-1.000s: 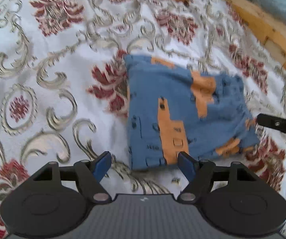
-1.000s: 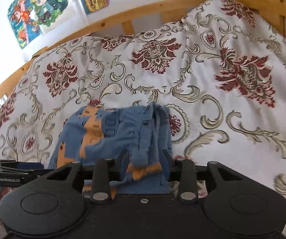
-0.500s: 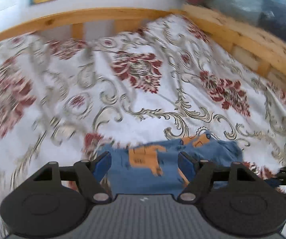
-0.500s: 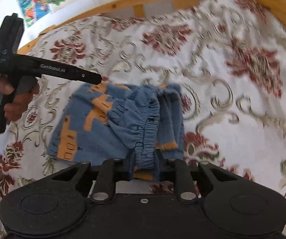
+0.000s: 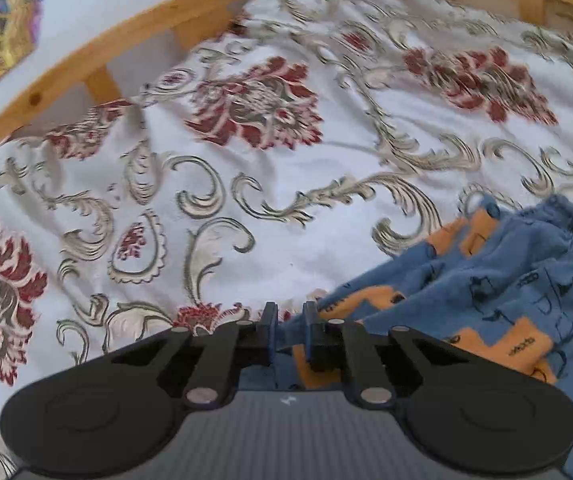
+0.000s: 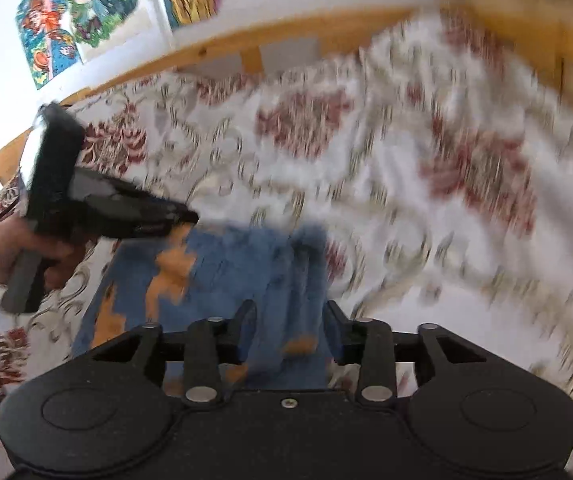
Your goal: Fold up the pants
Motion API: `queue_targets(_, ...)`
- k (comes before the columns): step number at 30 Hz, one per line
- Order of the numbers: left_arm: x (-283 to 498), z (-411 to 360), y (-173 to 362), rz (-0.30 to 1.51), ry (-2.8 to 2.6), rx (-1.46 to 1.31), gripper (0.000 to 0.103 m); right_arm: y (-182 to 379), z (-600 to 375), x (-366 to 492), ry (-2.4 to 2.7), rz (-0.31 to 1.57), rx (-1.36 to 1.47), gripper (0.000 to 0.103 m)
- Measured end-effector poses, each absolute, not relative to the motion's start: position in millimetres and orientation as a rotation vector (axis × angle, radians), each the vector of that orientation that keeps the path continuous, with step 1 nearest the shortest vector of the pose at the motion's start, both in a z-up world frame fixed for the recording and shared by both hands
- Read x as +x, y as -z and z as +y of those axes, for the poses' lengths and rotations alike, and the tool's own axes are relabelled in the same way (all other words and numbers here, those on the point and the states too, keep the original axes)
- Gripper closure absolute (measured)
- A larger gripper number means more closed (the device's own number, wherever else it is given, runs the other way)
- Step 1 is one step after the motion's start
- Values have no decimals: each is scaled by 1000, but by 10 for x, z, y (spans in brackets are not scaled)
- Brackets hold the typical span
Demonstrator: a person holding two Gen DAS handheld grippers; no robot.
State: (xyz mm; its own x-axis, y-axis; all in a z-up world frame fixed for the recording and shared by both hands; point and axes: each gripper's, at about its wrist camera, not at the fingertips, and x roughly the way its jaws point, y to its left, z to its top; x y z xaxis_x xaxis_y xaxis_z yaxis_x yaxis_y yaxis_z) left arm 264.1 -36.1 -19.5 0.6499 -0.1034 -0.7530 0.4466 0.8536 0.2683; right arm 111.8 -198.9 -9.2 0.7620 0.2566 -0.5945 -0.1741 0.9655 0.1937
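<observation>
1. Two handheld grippers work over a bed whose white bedspread (image 5: 294, 216), patterned with dark red flowers and beige scrolls, fills most of both views.
2. Behind the bed runs a light wooden bed frame (image 5: 98, 52), curving along the far edge, with a white wall above it.
3. Colourful cartoon posters (image 6: 78, 16) hang on that wall.
4. Blue pants (image 5: 498, 292) with orange patches and small dark drawings lie folded and rumpled on the bedspread, away from its far edge. In the left wrist view they sit at the lower right; in the blurred right wrist view they lie at lower centre (image 6: 222, 276).
5. Left gripper (image 5: 287, 320): its jaws are closing, narrowed to a slim gap, with a corner of the blue cloth pinched between the blue-faced pads. From the right wrist view the same tool (image 6: 106, 208) appears as a dark smeared shape reaching the pants' far left corner.
6. Right gripper (image 6: 290, 316): its jaws are opening and stand apart, with a bunched ridge of the pants lying between the fingers. The pads do not look pressed on the cloth, though blur makes contact hard to judge.
7. One hand (image 6: 42, 256) of the person wraps the left tool's handle at the left edge of the right wrist view.
</observation>
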Motion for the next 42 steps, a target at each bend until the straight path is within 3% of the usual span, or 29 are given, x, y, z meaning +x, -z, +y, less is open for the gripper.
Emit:
queue_targets(1, 2609, -336, 149, 789, 322, 425, 89, 70, -1998, 1190, -249, 657, 135, 42)
queue_targets(5, 2473, -223, -118, 726, 491, 329, 85, 127, -1965, 1572, -278, 674, 130, 43)
queue_targets(6, 2463, -220, -154, 726, 550, 330, 77, 188, -1952, 1687, -274, 705, 122, 48)
queue_targets(7, 2467, -237, -169, 741, 602, 349, 74, 233, -1946, 1767, -281, 724, 123, 70)
queue_targets(8, 2475, -266, -154, 756, 638, 374, 72, 268, -1953, 1819, -272, 735, 119, 77)
queue_targets(11, 2518, -423, 22, 832, 685, 495, 73, 294, -1995, 1894, -250, 744, 137, 86)
queue_targets(12, 2525, -472, 86, 836, 674, 533, 82, 310, -1989, 1904, -239, 745, 136, 86)
queue_targets(14, 2560, -525, 155, 841, 634, 551, 91, 338, -1970, 1897, -205, 752, 130, 80)
queue_targets(17, 2561, -579, 163, 798, 531, 556, 93, 248, -1944, 1713, -174, 697, 122, 64)
queue_targets(25, 2425, -253, -63, 772, 379, 308, 83, 293, -1583, 1083, -237, 647, -114, 63)
queue_targets(27, 2310, -198, -80, 774, 348, 273, 74, 419, -1601, 1045, -217, 684, -114, 59)
queue_targets(29, 2201, -166, -64, 802, 318, 243, 60, 528, -1679, 1043, -193, 707, -91, 41)
queue_targets(30, 2151, -162, -38, 814, 301, 231, 53, 570, -1733, 1044, -185, 717, -59, 38)
queue_targets(37, 1903, -153, 141, 773, 210, 260, 27, 451, -1755, 987, -179, 682, -36, 35)
queue_targets(40, 1853, -51, 89, 768, 193, 188, 20, 362, -1804, 923, -185, 647, 20, 29)
queue_targets(42, 1794, 5, 50, 758, 160, 140, 11, 345, -1814, 902, -190, 642, 37, 25)
